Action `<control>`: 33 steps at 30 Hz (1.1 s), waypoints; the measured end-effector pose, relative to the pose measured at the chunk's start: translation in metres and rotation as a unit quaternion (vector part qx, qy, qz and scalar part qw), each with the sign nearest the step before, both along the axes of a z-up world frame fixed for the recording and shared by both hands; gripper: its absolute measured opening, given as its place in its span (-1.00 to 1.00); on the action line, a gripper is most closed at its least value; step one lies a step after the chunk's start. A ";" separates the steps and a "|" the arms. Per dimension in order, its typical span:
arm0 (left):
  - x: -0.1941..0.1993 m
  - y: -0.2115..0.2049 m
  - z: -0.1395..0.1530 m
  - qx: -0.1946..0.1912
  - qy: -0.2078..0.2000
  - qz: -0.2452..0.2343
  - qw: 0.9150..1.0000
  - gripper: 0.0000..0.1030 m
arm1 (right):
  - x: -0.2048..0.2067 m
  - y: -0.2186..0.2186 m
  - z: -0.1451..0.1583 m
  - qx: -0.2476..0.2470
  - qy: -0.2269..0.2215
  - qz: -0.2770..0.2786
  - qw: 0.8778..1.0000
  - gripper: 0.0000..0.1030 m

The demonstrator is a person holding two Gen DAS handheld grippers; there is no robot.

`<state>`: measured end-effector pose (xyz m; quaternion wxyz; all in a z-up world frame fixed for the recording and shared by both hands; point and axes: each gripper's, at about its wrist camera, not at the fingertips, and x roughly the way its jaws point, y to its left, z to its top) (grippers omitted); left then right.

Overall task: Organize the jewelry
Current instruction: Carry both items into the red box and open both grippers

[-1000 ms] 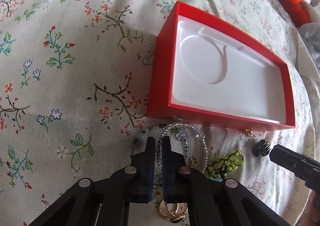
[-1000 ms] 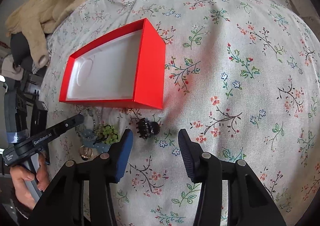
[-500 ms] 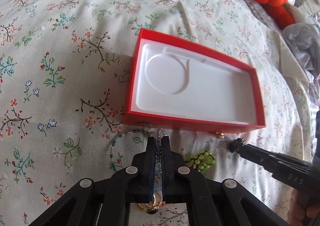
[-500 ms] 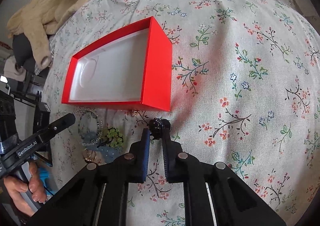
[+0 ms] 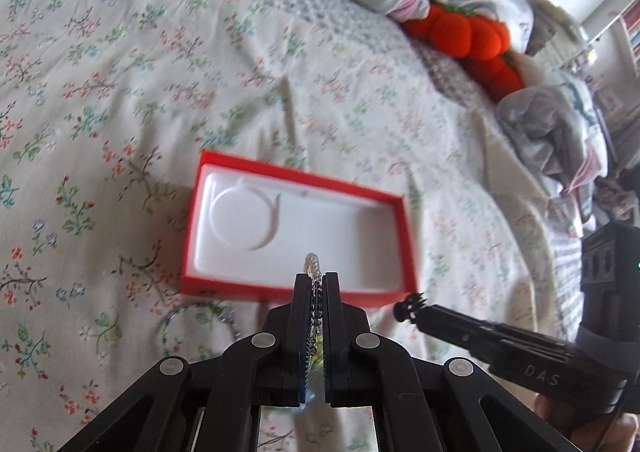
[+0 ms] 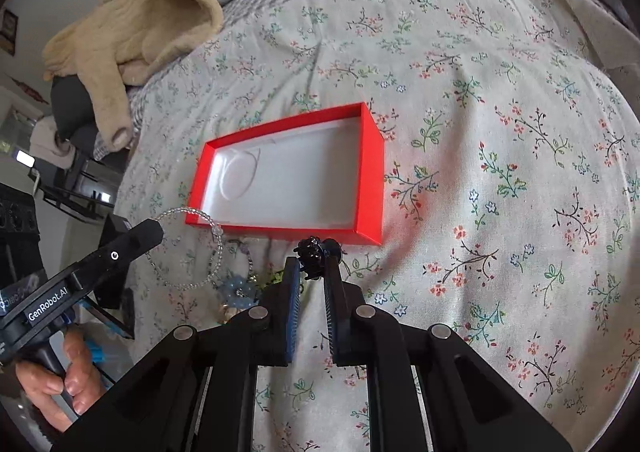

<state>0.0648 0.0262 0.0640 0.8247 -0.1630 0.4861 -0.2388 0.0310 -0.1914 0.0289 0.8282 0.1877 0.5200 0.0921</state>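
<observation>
- Jewelry in both claws: the left claw [image 5: 315,280] is clamped on a clear beaded bracelet [image 6: 186,248] that hangs as a loop; the right claw [image 6: 314,266] has just closed on a small black hair claw clip [image 6: 311,256].
- Red box [image 5: 296,288] with white lining lies just beyond both tips, long axis running left to right; I judge both pieces go in it.
- Left claw sits over the near rim, seemingly nearer.
- More beads and rings [image 6: 236,292] lie on the bed [image 6: 500,131] near the box.
- Floral bedspread; beige garment [image 6: 132,23] and pillows far off.
</observation>
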 end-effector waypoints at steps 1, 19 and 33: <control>0.001 -0.002 0.002 -0.007 -0.004 0.001 1.000 -1.00 | 0.001 0.000 0.003 0.002 -0.004 -0.004 1.000 -0.75; 0.046 -0.014 -0.043 0.028 -0.037 0.044 0.998 -1.00 | 0.035 -0.005 -0.012 0.045 -0.009 -0.037 0.998 -0.75; 0.049 -0.026 -0.049 0.098 -0.059 0.038 0.993 -1.00 | 0.039 -0.004 -0.015 0.021 -0.010 -0.031 0.999 -0.73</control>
